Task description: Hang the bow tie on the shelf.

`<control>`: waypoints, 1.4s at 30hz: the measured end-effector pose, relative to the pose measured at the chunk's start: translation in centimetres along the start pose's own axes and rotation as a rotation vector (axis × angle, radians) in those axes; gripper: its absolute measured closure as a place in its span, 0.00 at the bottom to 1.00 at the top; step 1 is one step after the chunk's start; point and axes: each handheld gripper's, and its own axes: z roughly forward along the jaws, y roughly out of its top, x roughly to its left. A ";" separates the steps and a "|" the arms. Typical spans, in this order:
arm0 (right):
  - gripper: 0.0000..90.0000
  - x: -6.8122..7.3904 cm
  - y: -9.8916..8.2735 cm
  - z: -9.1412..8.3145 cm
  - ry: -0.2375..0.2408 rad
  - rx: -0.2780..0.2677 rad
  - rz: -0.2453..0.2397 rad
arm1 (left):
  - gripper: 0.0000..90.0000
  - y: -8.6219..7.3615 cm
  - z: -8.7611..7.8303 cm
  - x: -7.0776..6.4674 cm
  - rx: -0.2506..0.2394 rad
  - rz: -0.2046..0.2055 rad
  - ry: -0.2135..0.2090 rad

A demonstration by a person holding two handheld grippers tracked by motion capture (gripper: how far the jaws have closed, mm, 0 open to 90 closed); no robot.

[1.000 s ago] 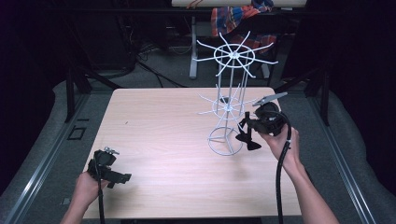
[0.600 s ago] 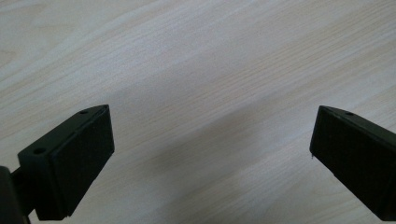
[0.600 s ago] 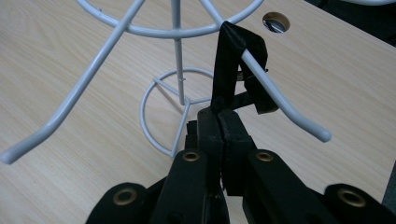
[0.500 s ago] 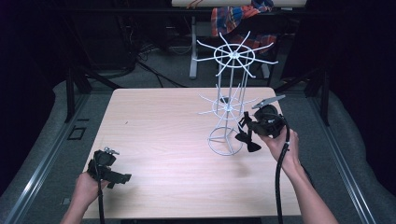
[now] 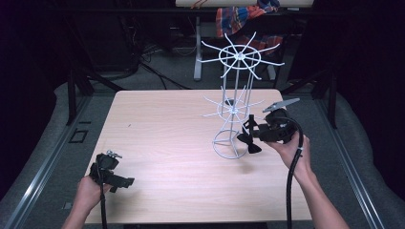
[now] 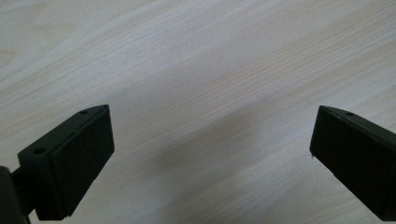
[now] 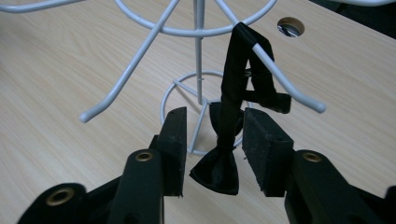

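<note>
A white wire rack [image 5: 236,95] with spoke arms stands right of the table's middle. A black bow tie [image 7: 219,170] hangs by its strap [image 7: 236,70] from one lower arm [image 7: 280,77] of the rack. My right gripper [image 7: 212,123] has just been opening its jaws; the bow tie hangs between them with a gap at each pad, so it is open. In the high view this right gripper [image 5: 252,134] sits at the rack's right side, next to the bow tie [image 5: 250,143]. My left gripper [image 5: 125,182] rests open near the front left corner, over bare wood [image 6: 212,121].
The rack's ring base [image 5: 229,145] sits on the light wooden table [image 5: 162,129]. A round hole [image 7: 290,26] lies in the tabletop behind the rack. The right gripper's cable [image 5: 291,176] trails toward the front edge. Coloured cloth [image 5: 243,16] hangs beyond the table.
The right gripper's jaws have parted around the bow tie, which stays hanging on the rack arm. The right hand has barely shifted. The left gripper has not moved.
</note>
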 end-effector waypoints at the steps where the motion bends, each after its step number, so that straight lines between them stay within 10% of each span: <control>1: 0.66 0.0 0.0 0.0 0.000 0.000 0.000 | 0.00 0.0 0.0 0.0 0.002 0.003 0.001; 22: 0.23 0.5 -2.6 -3.2 0.070 0.055 -0.039 | 0.00 0.2 0.1 -0.1 0.000 0.002 -0.003; 42: 0.14 -0.6 -8.5 -4.0 0.053 0.106 -0.013 | 0.00 0.2 0.2 0.0 0.004 0.000 0.002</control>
